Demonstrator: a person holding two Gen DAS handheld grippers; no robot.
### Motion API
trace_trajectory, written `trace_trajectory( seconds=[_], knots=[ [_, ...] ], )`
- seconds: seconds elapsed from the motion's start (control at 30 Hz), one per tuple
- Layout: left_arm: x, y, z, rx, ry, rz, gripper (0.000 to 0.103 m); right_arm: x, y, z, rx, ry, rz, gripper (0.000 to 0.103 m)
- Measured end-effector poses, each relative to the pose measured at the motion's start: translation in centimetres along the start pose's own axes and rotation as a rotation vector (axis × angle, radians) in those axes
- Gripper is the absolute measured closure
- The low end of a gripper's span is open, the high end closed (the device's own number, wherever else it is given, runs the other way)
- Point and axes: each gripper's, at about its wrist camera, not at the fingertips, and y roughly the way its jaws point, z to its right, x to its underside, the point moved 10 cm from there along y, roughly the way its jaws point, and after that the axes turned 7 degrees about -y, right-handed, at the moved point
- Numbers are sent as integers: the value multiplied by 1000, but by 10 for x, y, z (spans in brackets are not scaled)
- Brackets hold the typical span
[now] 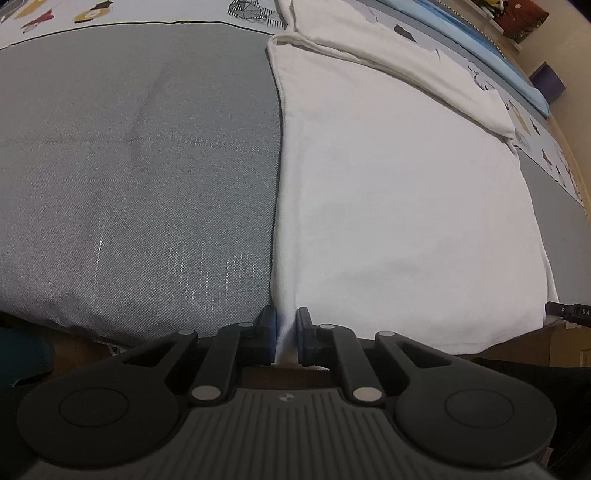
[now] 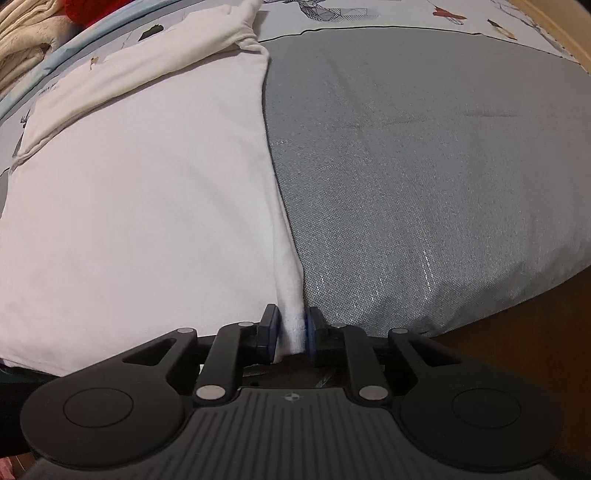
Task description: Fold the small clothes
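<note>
A white garment (image 1: 399, 206) lies flat on a grey woven cushion (image 1: 140, 177), with a sleeve folded across its far end (image 1: 388, 62). My left gripper (image 1: 285, 334) is at the garment's near left corner, shut on the bunched edge of the cloth. In the right wrist view the same white garment (image 2: 140, 206) covers the left half and the grey cushion (image 2: 424, 177) the right half. My right gripper (image 2: 291, 332) is shut on the garment's near right corner, and white fabric fills the gap between its blue pads. Both grippers point steeply down at the near hem.
A patterned white sheet (image 1: 110, 11) lies beyond the cushion, bordered by a blue strip (image 1: 491, 48). Cream folded fabrics (image 2: 26, 33) are stacked at the far left. A purple box (image 1: 548, 79) stands by the wall. Brown floor (image 2: 517, 332) shows below the cushion's near edge.
</note>
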Motion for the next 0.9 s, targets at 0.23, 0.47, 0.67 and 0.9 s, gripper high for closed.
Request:
trace_trajectory(
  seconds=[0.23,0.47,0.67,0.9],
  knots=[
    [0,-6,-1,-2,15,28,96,-4,-13,-4,-25,-6,52,95],
    [3,-3,1,-12,32,15,95,0,-4,4,-16,8,10,91],
    [-11,-31,11,14,43,107,97,-12,-26,-2,-43,31,99,96],
    [-24,-116,42,117,124,245,98,-42,-105,-1,-193,111,303,96]
  ],
)
